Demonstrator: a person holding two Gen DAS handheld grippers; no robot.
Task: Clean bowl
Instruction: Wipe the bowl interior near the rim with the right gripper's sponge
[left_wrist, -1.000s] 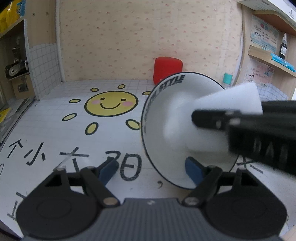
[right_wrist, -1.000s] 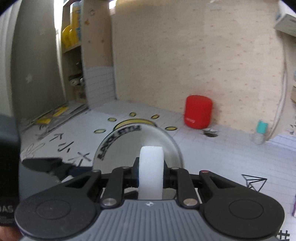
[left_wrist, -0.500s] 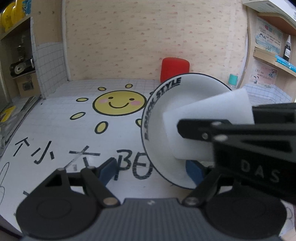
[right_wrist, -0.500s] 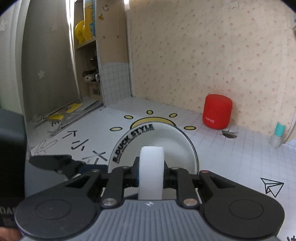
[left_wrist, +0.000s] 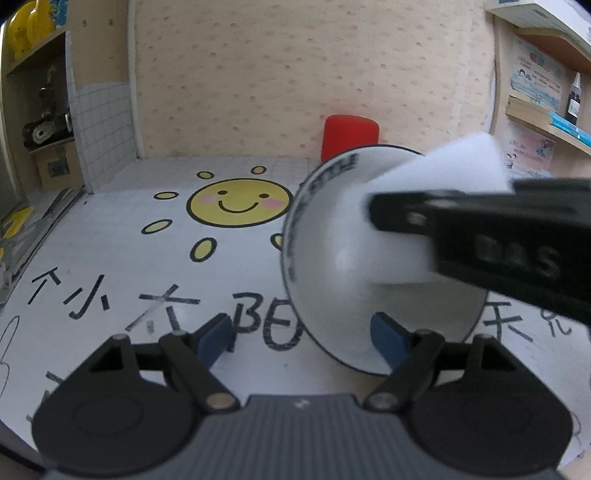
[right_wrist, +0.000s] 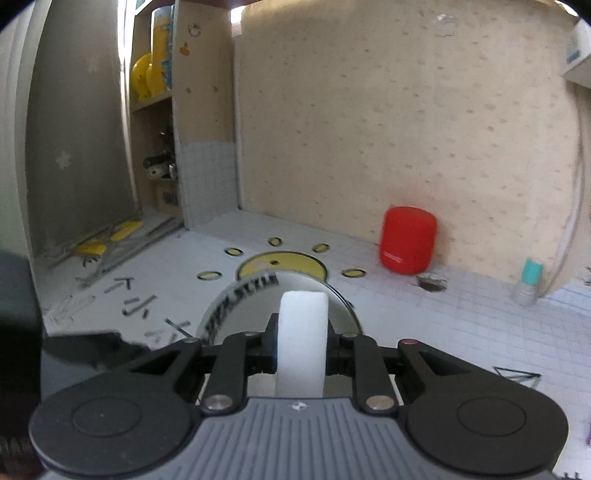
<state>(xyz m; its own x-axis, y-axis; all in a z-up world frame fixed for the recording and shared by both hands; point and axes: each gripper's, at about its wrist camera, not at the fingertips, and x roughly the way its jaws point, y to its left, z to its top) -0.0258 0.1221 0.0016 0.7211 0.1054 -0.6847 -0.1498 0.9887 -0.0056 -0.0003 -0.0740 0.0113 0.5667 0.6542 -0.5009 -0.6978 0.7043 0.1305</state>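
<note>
A white bowl with black rim lettering is tilted on its side above the tabletop, mouth turned right. My left gripper holds it with jaws wide: the right blue pad sits inside the bowl and the left pad stays outside it. My right gripper is shut on a white sponge. In the left wrist view the sponge presses into the bowl's inside, under the right gripper's black finger. The bowl lies just beyond the sponge in the right wrist view.
A white gridded mat with a yellow sun face and black writing covers the table. A red cylinder stands by the back wall, and a teal-capped bottle stands at the right. Shelves flank both sides.
The sponge slid left and deeper into the bowl, then back up toward its right rim. Both grippers and the bowl shifted together over the mat.
</note>
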